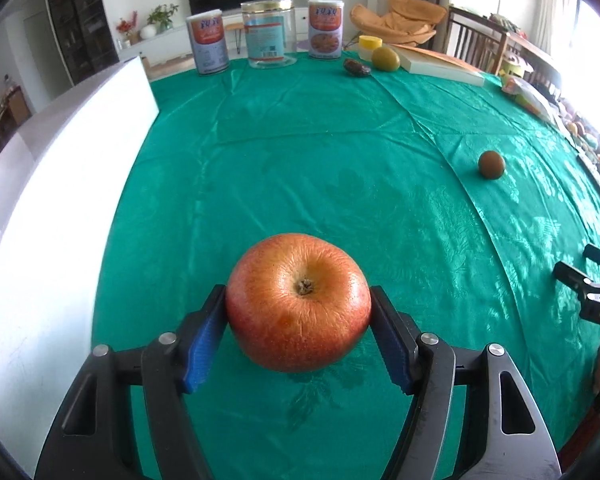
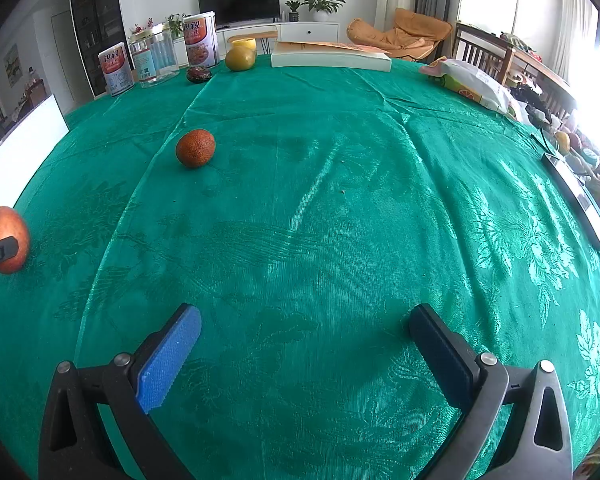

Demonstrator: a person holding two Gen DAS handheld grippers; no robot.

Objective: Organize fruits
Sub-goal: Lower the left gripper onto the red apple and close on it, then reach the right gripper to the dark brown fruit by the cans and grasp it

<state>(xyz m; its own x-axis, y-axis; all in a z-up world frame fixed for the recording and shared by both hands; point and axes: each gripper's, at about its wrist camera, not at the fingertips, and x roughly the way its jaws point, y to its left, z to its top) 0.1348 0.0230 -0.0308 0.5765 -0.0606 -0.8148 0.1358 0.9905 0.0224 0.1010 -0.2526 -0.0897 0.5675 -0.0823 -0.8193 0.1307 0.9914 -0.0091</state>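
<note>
1 apple [image 1: 298, 302] clamped in left claw [image 1: 298, 320] | right claw [image 2: 304, 344] wide, empty

Two tins [image 1: 208, 42] flank a clear jar [image 1: 269, 34]; a book [image 2: 330, 58] lies nearby.

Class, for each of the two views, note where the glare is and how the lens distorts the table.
Left wrist view: window glare whitens the upper right, the tablecloth bulges, the apple looms large. Right wrist view: glare burns the right edge, the book looks bowed.

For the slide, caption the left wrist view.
Left gripper clamps a red apple above the green tablecloth; a small brown fruit lies beyond.
</note>
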